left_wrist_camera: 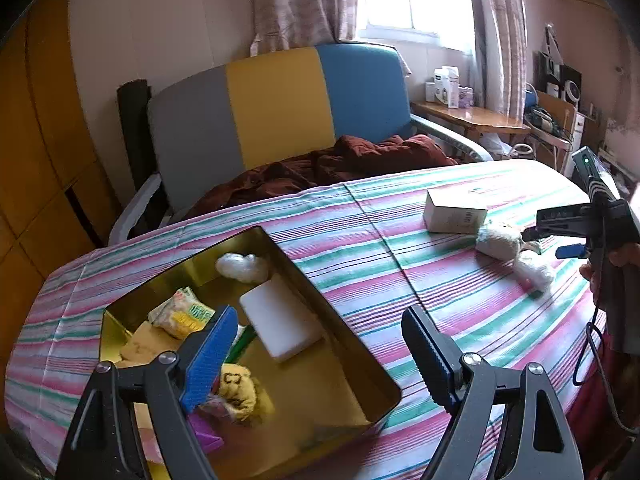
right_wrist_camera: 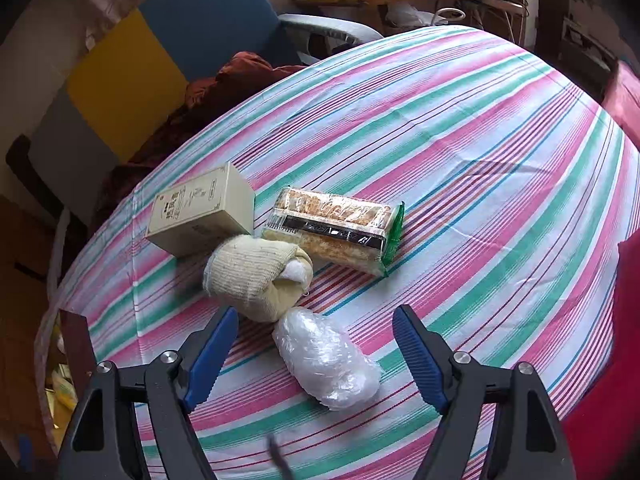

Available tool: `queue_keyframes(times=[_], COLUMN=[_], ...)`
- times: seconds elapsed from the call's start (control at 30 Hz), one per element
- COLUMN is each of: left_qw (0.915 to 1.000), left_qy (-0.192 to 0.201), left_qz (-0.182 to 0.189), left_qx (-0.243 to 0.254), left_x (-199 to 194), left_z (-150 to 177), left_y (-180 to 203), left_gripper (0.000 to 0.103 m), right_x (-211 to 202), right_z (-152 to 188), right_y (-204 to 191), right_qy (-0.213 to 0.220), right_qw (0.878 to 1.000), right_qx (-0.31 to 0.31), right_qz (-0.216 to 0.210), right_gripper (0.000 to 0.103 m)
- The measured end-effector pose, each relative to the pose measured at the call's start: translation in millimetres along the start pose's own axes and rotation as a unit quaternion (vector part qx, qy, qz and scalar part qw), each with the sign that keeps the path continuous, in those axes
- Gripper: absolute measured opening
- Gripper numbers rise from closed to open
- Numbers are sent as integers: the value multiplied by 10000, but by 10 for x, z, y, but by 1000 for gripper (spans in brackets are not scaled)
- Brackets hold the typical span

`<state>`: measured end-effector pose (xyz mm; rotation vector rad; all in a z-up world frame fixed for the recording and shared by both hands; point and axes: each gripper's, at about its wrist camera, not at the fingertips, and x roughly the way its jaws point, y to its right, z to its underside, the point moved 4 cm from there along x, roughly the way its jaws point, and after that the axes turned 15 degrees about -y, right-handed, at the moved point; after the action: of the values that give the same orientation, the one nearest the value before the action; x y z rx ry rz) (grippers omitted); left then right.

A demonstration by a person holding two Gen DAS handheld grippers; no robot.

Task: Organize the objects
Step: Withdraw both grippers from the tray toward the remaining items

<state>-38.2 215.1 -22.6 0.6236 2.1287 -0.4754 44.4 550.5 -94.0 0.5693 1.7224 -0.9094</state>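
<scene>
In the left wrist view, my left gripper (left_wrist_camera: pixel 320 314) hangs open over a gold tin (left_wrist_camera: pixel 316 396) with nothing between its fingers. The tin holds a white sponge block (left_wrist_camera: pixel 280 328), a white plastic wad (left_wrist_camera: pixel 242 266), a yellow-green packet (left_wrist_camera: pixel 184 316) and a yellow cloth (left_wrist_camera: pixel 240 394). In the right wrist view, my right gripper (right_wrist_camera: pixel 316 314) is open just above a clear plastic bundle (right_wrist_camera: pixel 328 360), which lies between its fingers untouched. Beyond it lie a rolled cream sock (right_wrist_camera: pixel 252 272), a cream box (right_wrist_camera: pixel 200 212) and a cracker packet (right_wrist_camera: pixel 336 228). The right gripper (left_wrist_camera: pixel 548 242) also shows at the right edge of the left wrist view.
The striped tablecloth (right_wrist_camera: pixel 460 160) covers a round table. Behind it stands a grey, yellow and blue armchair (left_wrist_camera: pixel 280 112) with a dark red cloth (left_wrist_camera: pixel 340 160) on its seat. A wooden side table (left_wrist_camera: pixel 468 116) with small boxes stands by the window. A hand (left_wrist_camera: pixel 624 258) holds the right gripper.
</scene>
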Motion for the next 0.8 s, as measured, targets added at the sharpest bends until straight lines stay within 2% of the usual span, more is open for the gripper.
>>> queue_keyframes(times=[0.8], left_qw=[9964], left_qy=[-194], left_qz=[141], left_qx=[813], left_x=[304], left_z=[-294], left_y=[716], left_gripper=[85], right_x=[-70], right_z=[-67], right_y=[181], right_qy=[65], right_qw=[9953], right_qx=[501], right_qz=[-824], right_gripper=[81])
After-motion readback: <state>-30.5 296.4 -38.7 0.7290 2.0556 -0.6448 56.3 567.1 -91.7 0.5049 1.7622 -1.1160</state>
